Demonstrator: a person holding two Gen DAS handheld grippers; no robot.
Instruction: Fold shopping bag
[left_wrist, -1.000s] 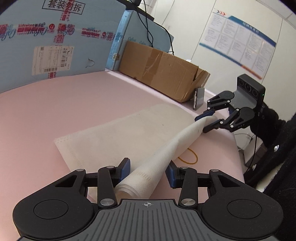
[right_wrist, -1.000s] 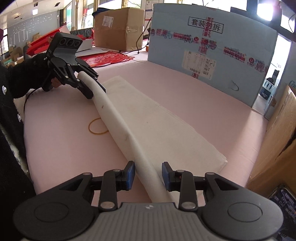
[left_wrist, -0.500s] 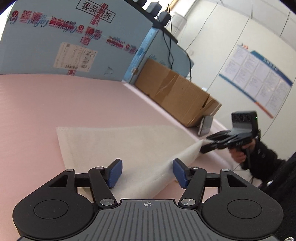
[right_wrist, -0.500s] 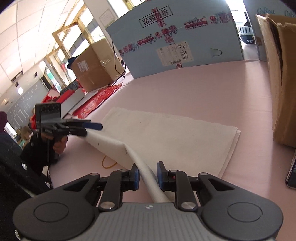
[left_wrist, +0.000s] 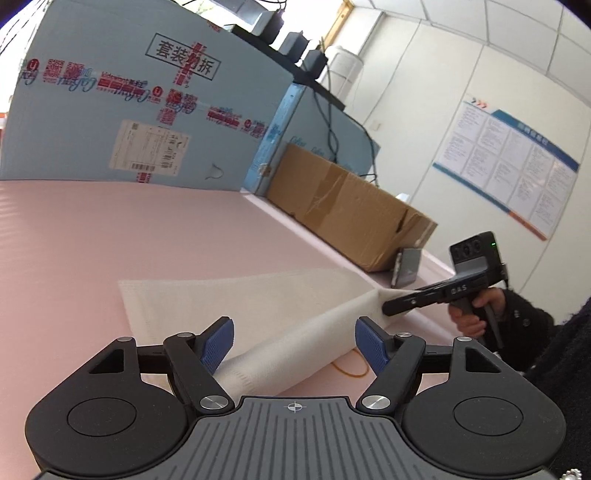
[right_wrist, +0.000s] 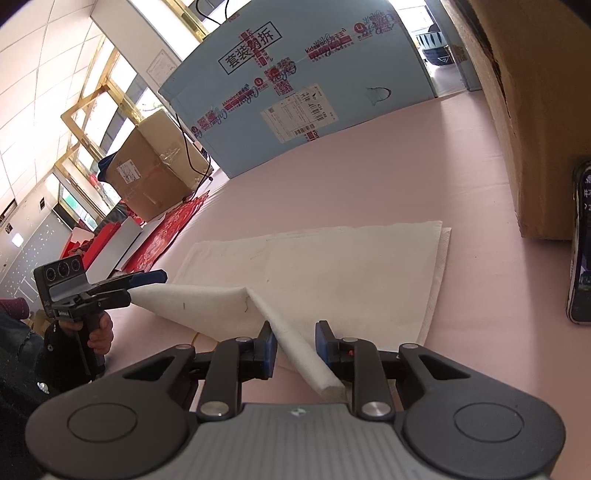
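We see the white bag (right_wrist: 332, 266) lying on the pink table (left_wrist: 110, 229) — its near edge is lifted and folded over. The left gripper (left_wrist: 293, 341) is opening, pads clear of the bag edge lying between them. The right gripper (right_wrist: 293, 345) has the rolled edge between its pads; we cannot tell if they pinch it.
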